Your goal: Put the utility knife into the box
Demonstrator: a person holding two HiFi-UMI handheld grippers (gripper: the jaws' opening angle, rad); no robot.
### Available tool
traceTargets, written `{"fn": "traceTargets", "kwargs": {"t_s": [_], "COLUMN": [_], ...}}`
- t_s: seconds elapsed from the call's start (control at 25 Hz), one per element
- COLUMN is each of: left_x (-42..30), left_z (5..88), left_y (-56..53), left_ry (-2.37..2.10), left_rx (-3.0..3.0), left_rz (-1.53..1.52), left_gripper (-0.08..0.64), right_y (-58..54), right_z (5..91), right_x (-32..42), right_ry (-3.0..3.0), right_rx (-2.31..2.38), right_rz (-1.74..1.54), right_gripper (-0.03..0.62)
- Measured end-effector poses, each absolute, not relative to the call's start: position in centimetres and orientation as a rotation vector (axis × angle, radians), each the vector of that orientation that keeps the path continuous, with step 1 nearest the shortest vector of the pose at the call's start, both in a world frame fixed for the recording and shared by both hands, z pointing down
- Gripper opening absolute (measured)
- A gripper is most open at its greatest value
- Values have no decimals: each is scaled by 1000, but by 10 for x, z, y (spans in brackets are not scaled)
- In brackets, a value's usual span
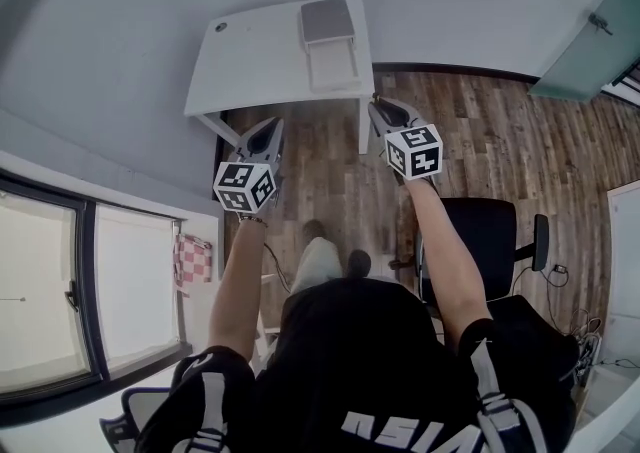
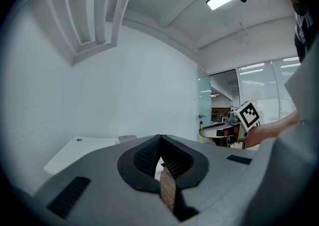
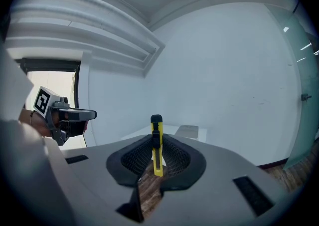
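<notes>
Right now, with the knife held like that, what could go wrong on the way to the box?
1. The knife stands upright between the right gripper's fingers, with its top poking past them. It could twist or slip out while it is carried.
2. The box lies close to the table's edge. The left gripper is shut, empty and nowhere near it, so a clumsy drop might nudge the box with nothing steadying it.
</notes>
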State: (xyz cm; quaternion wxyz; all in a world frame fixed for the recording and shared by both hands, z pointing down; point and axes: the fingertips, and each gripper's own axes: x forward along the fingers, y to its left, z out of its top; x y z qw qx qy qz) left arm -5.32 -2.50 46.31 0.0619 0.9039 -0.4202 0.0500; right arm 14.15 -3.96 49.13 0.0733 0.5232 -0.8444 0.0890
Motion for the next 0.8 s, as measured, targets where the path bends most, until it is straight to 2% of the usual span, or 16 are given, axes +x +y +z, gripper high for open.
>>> {"fn": "traceTargets", "kwargs": {"t_s": [0.8], "left_x": [-58], "left_z": [472], "left_y": [-141], "left_ry": [-1224], "left_rx": [2737], "left_rz": [112], "left_gripper": [25], "right_y": [-138], "right_z": [497], "right_x": [142], "right_ry": [-2481], "right_rx": [1588], "right_rz": [253], "right_gripper": [74]}}
